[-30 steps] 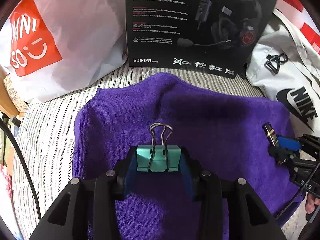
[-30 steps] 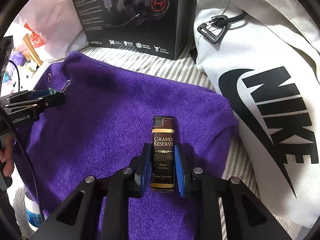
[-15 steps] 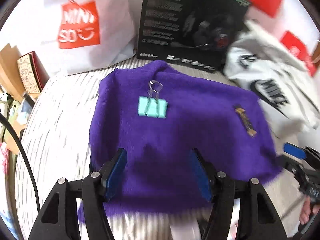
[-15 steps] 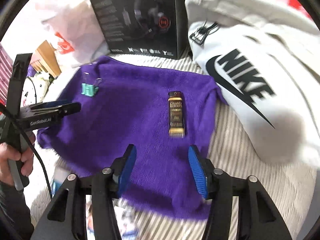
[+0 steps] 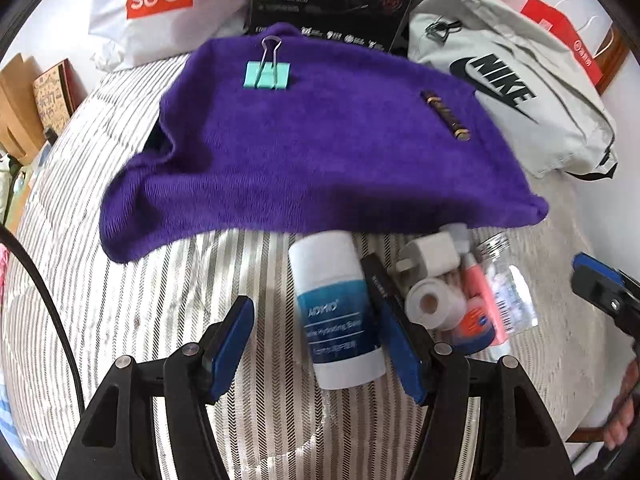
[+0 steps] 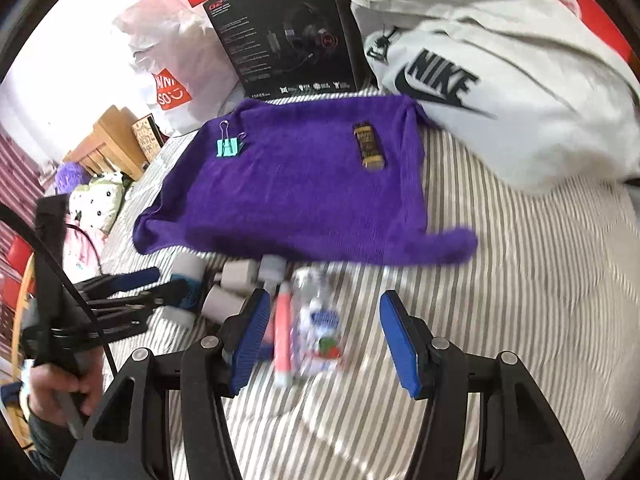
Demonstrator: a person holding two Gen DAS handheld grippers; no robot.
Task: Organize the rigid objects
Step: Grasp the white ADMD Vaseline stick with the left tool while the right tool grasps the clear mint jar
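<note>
A teal binder clip (image 5: 267,75) (image 6: 228,146) and a dark lighter with a gold label (image 5: 445,115) (image 6: 369,145) lie on a purple towel (image 5: 320,152) (image 6: 296,184). In front of the towel lies a pile: a white and blue stick tube (image 5: 335,308), a white plug (image 5: 429,258), a white roll (image 5: 430,303), a pink tube (image 6: 282,336) and a clear small bottle (image 6: 318,320). My left gripper (image 5: 314,322) is open around the stick tube, above it. My right gripper (image 6: 324,330) is open over the clear bottle and pink tube.
A black headset box (image 6: 288,40), a white Miniso bag (image 5: 160,4) and a white Nike bag (image 6: 500,76) stand behind the towel on the striped bed (image 6: 520,280). Wooden furniture and clutter (image 6: 100,148) are at the left.
Both grippers let go of the clip and the lighter, opened and pulled back off the towel. They now hover over the pile in front of the towel.
</note>
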